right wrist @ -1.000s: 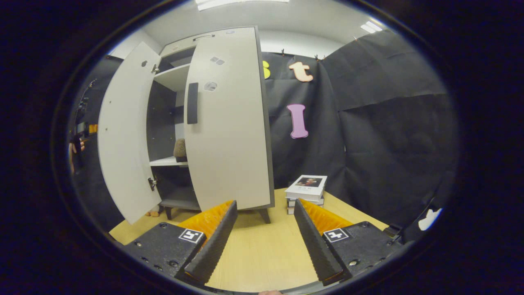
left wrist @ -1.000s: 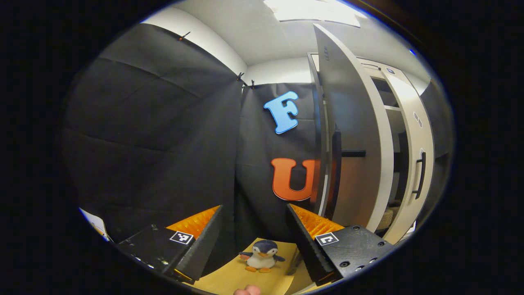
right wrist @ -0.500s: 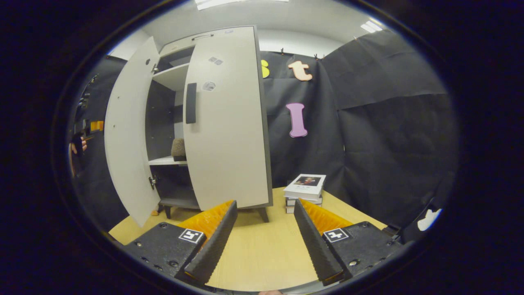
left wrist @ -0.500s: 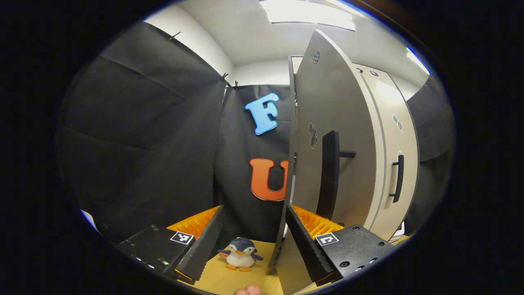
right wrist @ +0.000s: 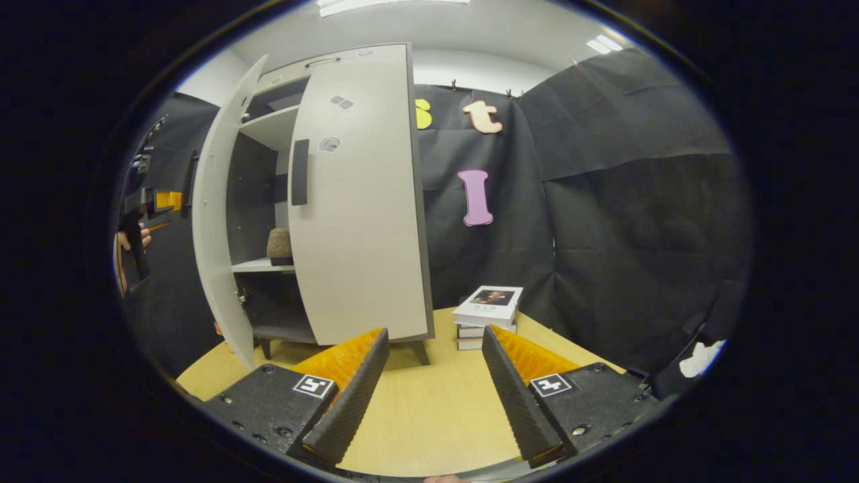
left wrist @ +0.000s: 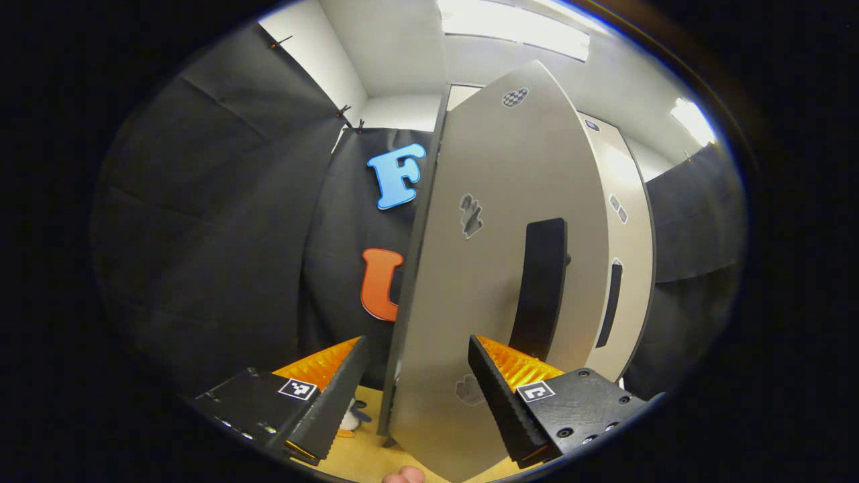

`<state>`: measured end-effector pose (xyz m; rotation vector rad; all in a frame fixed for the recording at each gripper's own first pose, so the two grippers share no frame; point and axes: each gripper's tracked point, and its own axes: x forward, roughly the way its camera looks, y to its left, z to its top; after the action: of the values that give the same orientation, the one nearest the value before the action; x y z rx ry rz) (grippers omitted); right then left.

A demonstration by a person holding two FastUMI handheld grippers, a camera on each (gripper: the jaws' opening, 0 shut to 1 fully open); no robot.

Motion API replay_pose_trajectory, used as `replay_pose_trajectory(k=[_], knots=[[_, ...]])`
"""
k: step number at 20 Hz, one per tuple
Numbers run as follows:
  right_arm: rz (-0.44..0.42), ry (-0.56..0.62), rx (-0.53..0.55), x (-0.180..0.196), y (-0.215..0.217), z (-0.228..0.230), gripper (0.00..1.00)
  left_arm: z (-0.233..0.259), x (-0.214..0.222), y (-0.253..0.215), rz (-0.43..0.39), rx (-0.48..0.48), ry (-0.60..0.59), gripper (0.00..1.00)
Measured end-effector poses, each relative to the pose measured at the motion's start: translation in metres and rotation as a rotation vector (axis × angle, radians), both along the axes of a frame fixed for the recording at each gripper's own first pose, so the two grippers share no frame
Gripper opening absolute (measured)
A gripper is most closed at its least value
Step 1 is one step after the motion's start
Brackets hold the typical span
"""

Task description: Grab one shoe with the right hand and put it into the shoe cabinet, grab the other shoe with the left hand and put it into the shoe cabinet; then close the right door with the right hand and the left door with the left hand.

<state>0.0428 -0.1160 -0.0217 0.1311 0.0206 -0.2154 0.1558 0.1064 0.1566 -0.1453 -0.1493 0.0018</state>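
Observation:
In the left gripper view the cabinet's pale left door (left wrist: 496, 221) stands close in front, half swung in, its black handle (left wrist: 540, 288) just above my right-hand finger. My left gripper (left wrist: 416, 396) is open, and the door's lower edge shows between its fingers. Behind it the right door (left wrist: 627, 268) lies flat against the cabinet. In the right gripper view the left door (right wrist: 215, 215) is ajar beside the right door (right wrist: 356, 201), and a brown shoe (right wrist: 278, 245) rests on a shelf in the gap. My right gripper (right wrist: 433, 396) hangs open over the wooden table (right wrist: 429, 416).
A stack of books (right wrist: 486, 308) lies on the table right of the cabinet. A penguin toy (left wrist: 349, 419) peeks out behind my left finger. A hand with the other gripper (right wrist: 137, 228) shows left of the left door.
The left door has swung inward toward the cabinet as my left gripper moved with it; the gap showing the shelves has narrowed. The right gripper has barely moved.

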Motion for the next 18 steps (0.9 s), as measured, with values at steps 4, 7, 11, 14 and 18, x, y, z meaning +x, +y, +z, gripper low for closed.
replay_pose_trajectory(k=[4, 7, 11, 14, 18], knots=[[-0.026, 0.012, 0.01, -0.004, -0.015, -0.003, 0.92, -0.009, 0.033, -0.033, -0.041, -0.035, 0.024, 0.93], [-0.05, 0.017, 0.017, -0.007, -0.026, -0.006, 0.92, -0.013, 0.041, -0.028, -0.015, -0.043, 0.027, 0.93], [-0.063, 0.023, 0.026, -0.01, -0.031, -0.009, 0.92, -0.012, 0.027, -0.013, 0.024, -0.046, 0.028, 0.93], [-0.043, 0.027, 0.013, -0.009, -0.024, -0.008, 0.92, -0.003, -0.003, -0.009, 0.022, -0.001, 0.004, 0.93], [0.042, 0.014, 0.009, -0.001, 0.004, -0.001, 0.92, -0.02, -0.05, -0.01, 0.046, 0.095, 0.027, 0.93]])
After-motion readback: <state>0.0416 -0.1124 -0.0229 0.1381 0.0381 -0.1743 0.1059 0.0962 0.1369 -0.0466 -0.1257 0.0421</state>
